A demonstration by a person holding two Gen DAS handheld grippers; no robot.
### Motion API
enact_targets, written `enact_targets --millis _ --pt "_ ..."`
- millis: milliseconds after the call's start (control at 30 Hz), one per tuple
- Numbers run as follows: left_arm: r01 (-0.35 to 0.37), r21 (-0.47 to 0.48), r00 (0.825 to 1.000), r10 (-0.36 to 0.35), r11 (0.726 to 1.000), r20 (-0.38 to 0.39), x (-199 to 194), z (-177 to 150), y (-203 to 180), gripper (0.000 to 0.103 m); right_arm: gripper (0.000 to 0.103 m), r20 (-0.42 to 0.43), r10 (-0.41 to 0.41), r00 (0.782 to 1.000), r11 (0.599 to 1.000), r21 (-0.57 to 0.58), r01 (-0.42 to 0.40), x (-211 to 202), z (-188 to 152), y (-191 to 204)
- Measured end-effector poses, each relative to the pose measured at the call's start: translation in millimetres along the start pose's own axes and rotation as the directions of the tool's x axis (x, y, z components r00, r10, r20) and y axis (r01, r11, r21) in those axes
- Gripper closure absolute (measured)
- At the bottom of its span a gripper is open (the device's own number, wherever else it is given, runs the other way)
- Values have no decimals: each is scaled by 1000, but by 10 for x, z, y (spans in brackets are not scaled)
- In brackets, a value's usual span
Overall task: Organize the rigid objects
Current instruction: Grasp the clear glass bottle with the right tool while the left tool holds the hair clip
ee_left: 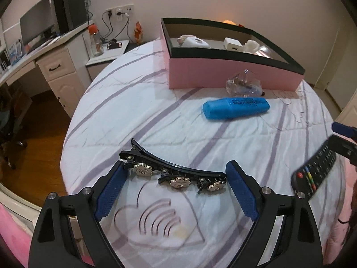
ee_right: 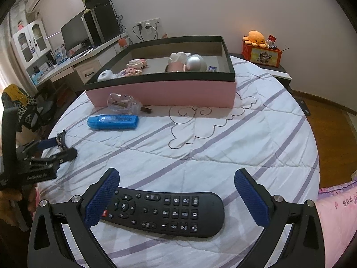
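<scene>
I have both grippers over the bed (ee_left: 138, 116), and I place everything against the pink box (ee_left: 223, 73) standing on it. My left gripper (ee_left: 176, 183) is spread wide around the black hair clip (ee_left: 178, 174), which lies on the quilt well in front of the box; the clip fits between the blue pads (ee_left: 111, 192), and I cannot tell whether they touch its ends. My right gripper (ee_right: 176, 196) also stands wide, with the black remote control (ee_right: 165, 214) lying flat on the quilt between its fingers, the left pad (ee_right: 100, 198) over the remote's end, the right pad apart from it. The blue highlighter (ee_right: 112, 122) lies near the box's front wall, and a clear glass bottle (ee_right: 125, 105) rests on its side just beside that wall. Inside the box sit several small pale objects (ee_right: 178, 63).
</scene>
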State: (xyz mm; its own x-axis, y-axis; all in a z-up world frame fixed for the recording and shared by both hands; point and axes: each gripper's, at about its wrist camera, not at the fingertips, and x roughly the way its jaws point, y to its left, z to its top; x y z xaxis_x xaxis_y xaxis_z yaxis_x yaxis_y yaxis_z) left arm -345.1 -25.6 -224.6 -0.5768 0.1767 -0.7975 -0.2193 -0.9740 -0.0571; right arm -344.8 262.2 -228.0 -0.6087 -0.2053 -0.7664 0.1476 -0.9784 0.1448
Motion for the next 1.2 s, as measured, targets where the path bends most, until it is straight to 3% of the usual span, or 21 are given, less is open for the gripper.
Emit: enact_targets --millis 400,800,1200 --pt "50 5 998 -50 999 39 -111 -23 -63 12 0 -13 21 1000 999 -24 -21 194 216 288" --pt "46 42 998 -48 998 49 -18 95 -91 12 0 -53 88 995 990 114 -82 688 618 559" --pt "49 50 998 -51 998 38 152 137 -29 12 0 -100 37 994 984 180 -18 1134 782 602"
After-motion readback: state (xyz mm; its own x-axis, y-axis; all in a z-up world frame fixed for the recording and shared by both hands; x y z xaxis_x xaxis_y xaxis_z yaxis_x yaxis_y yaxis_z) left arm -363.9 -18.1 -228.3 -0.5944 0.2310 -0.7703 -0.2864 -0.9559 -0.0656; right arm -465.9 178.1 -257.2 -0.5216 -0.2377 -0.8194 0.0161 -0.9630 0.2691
